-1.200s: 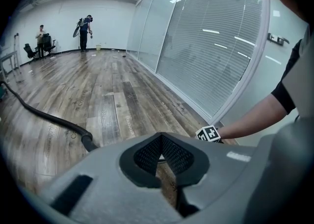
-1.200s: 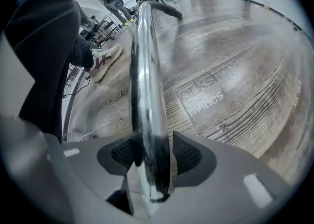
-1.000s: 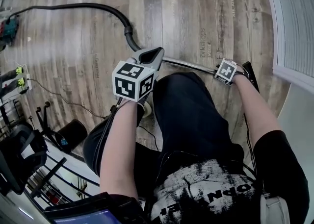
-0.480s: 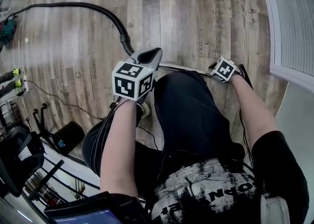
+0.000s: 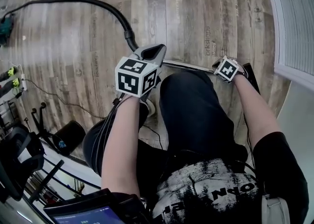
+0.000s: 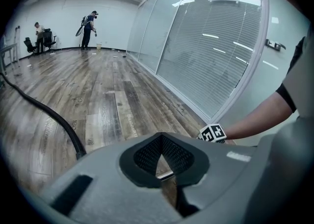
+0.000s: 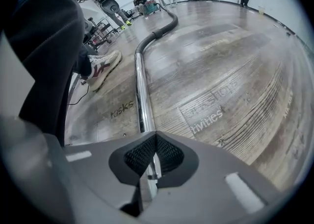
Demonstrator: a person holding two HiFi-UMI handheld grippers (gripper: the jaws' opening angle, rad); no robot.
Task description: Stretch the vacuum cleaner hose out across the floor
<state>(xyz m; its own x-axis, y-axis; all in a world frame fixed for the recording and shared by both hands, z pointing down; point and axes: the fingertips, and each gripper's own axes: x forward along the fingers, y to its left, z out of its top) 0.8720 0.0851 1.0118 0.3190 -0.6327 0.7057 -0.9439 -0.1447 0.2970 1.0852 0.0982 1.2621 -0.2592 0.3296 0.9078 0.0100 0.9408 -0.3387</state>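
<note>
Where the black hose (image 5: 73,1) curved in from the left over the wood floor (image 5: 196,7), the left gripper (image 5: 153,52) hung closed near its joint with the metal tube (image 5: 189,65). Further right, the right gripper (image 7: 154,154) had just been closing its jaws and clamped that tube.

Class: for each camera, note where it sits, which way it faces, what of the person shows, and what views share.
Head view: on the head, facing steeply down at the floor; shows arms, legs, left tool, right tool.
Left gripper view: on the left tool, facing across the floor toward a glass wall; shows shut jaws, right arm.
Right gripper view: on the right tool, facing along the metal tube its jaws just closed on; shows a shoe.
Shared: all show the hose; head and left gripper views show the right arm.
</note>
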